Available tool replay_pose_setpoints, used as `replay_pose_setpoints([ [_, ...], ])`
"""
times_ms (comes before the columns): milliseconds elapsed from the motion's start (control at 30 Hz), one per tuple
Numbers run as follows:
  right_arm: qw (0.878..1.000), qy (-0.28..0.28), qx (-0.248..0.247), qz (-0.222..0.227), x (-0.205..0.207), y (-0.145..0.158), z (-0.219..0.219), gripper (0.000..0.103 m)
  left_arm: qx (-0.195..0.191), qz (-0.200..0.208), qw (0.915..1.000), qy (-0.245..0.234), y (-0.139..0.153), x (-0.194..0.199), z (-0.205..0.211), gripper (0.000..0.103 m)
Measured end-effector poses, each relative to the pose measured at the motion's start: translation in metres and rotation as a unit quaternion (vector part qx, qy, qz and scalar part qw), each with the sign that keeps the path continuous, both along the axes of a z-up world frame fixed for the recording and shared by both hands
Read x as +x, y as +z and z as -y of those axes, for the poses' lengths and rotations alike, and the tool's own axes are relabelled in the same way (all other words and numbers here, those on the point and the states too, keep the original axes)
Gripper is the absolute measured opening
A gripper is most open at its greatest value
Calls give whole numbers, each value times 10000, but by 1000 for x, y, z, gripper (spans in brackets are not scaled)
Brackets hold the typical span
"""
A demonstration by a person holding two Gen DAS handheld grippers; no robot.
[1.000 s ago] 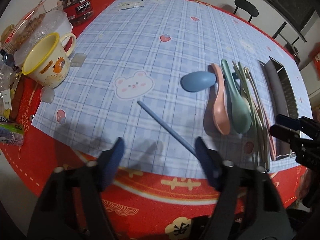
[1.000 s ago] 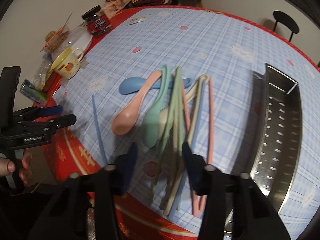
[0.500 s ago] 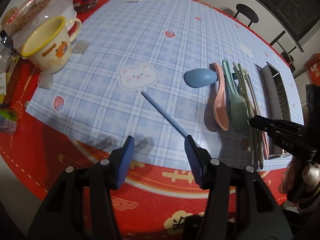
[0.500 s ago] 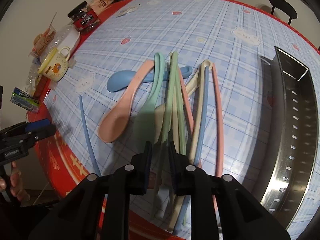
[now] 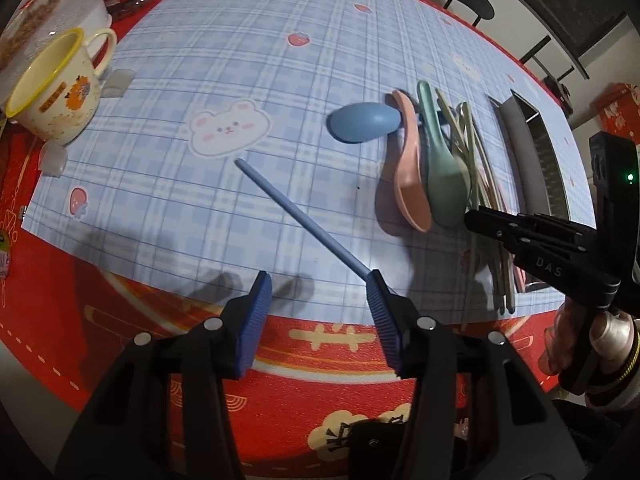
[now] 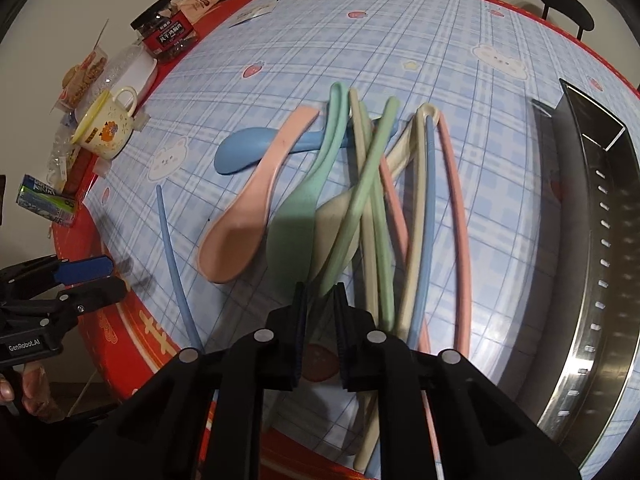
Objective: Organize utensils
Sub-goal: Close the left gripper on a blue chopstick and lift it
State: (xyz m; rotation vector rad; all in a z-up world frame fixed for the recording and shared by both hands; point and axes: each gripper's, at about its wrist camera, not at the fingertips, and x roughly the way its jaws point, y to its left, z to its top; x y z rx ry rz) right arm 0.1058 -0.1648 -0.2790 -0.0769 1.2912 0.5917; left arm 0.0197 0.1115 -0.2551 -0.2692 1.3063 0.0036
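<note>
We see the bench (image 6: 500, 24) filling both views, a round top under a blue checked cloth with a red border. Along the right edge of the right wrist view lies a long metal tray (image 6: 604, 264) with a perforated wall, empty as far as we can tell. Middle of that frame holds the pile of utensils: a pink spoon (image 6: 240, 236), a blue spoon (image 6: 240, 152) half under it, a green spoon (image 6: 296, 224), and a crossed bundle of chopsticks in green, cream, pink and blue. A mug (image 5: 52, 92) stands at the upper left of the left wrist view.

Our right gripper (image 6: 320, 296) sits at the lower middle, its jaws narrow and closing around the near end of a green chopstick (image 6: 360, 200); whether the pads already press on it we cannot tell.

Our left gripper (image 5: 318, 288) has jaws about half wide and closing, with nothing between them. The lone blue chopstick (image 5: 296, 216) ends right at the right pad, not inside the gap.

We judge the step to be the first pick from the pile. Next, the chopstick must lift clear of its crossed neighbours and travel right to the tray.
</note>
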Motion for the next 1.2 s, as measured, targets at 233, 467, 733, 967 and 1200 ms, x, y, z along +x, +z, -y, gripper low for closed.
replay_pose_setpoints([
  [233, 9999, -87, 83, -10, 1, -2, 6, 7, -56, -104, 9999, 16, -6, 3, 3, 51],
  [467, 9996, -213, 155, -106, -8, -4, 12, 6, -106, -147, 9998, 57, -10, 10, 3, 47],
  [733, 9994, -245, 211, -127, -8, -4, 15, 6, 119, -319, 9994, -30, -26, 27, 10, 43],
  [967, 9999, -82, 95, -45, -10, -2, 10, 6, 438, -384, 9977, -336, -34, 39, 32, 42],
  [1200, 9999, -83, 74, -49, -9, -2, 9, 6, 935, -357, 9933, -572, -37, 48, 45, 20],
])
